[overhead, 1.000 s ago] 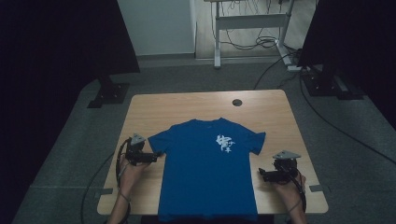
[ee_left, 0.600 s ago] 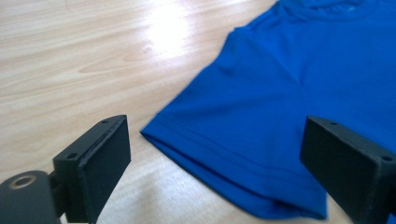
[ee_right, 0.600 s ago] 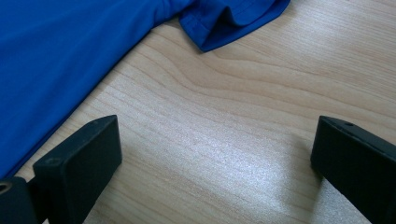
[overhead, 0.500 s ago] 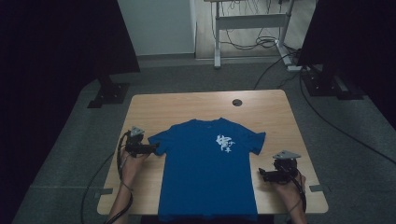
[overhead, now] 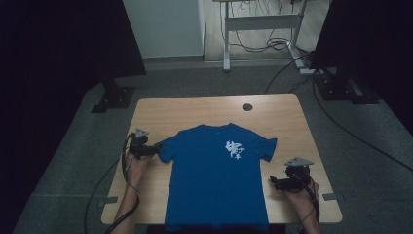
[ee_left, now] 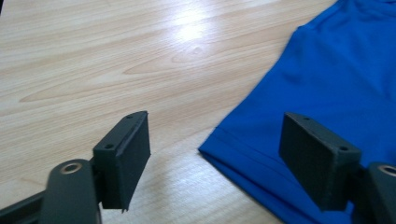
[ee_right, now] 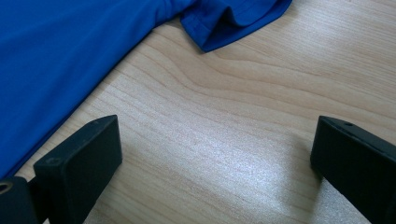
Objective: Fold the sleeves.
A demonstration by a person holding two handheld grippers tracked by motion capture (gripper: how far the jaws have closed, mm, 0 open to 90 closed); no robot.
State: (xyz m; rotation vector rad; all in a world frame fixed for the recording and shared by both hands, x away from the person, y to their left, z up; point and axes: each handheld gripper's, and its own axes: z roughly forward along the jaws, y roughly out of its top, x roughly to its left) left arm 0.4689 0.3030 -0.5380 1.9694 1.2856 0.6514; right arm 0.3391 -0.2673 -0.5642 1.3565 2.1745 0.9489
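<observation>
Left claw [ee_left: 212,158], unclenched and closing around the shirt [overhead: 216,180] sleeve hem [ee_left: 243,156], may snag only one layer; right claw [ee_right: 215,158] released.

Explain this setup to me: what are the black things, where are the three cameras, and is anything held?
No robot here: a person holds a two-jaw gripper in each hand. The high view looks down on a wooden table with a blue T-shirt laid flat. The other two cameras ride on the grippers and look along their black jaws. The left gripper sits at the shirt's sleeve; its jaws have just been closing, the sleeve hem lies between them, not yet pinched. The right gripper is open over bare wood beside the shirt. Nothing is held.
</observation>
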